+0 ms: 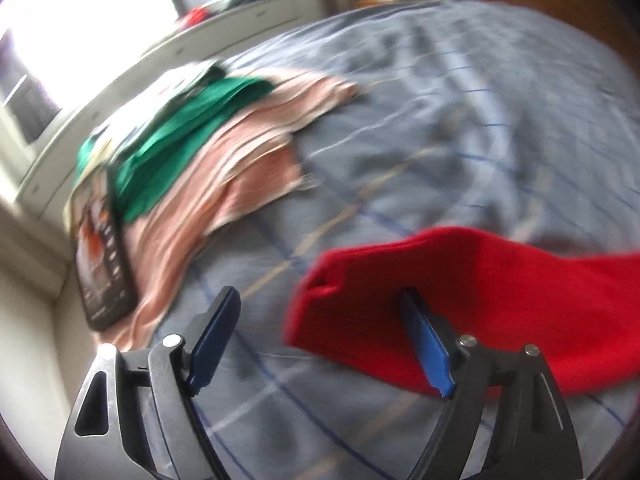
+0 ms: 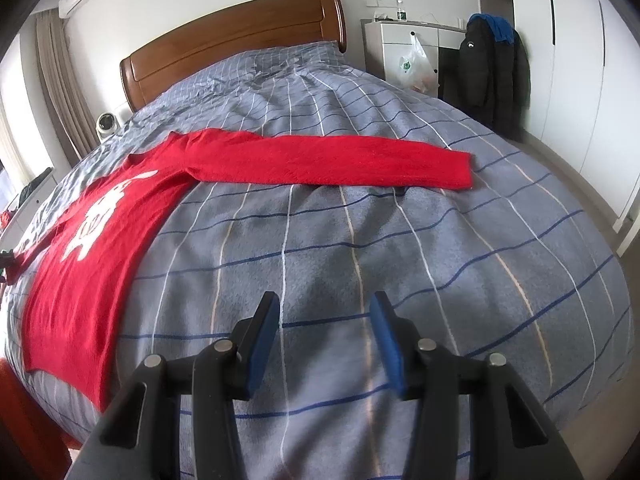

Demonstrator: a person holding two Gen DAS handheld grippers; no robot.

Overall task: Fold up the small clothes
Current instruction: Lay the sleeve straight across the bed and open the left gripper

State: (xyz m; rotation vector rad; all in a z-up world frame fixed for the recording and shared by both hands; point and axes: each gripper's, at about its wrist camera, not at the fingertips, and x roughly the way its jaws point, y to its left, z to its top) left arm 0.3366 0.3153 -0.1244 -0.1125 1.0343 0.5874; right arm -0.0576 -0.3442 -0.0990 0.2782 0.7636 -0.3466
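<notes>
A red sweater with a white print lies flat on the grey checked bedspread, one sleeve stretched out to the right. In the blurred left wrist view the end of its other sleeve lies just ahead of my left gripper. That gripper is open, and its right finger overlaps the cuff's near edge. My right gripper is open and empty above bare bedspread, well short of the stretched sleeve.
A pile of pink striped cloth and green clothes with a dark tablet lies at the bed's left edge. A wooden headboard, a cabinet with a bag and hanging dark jackets stand beyond.
</notes>
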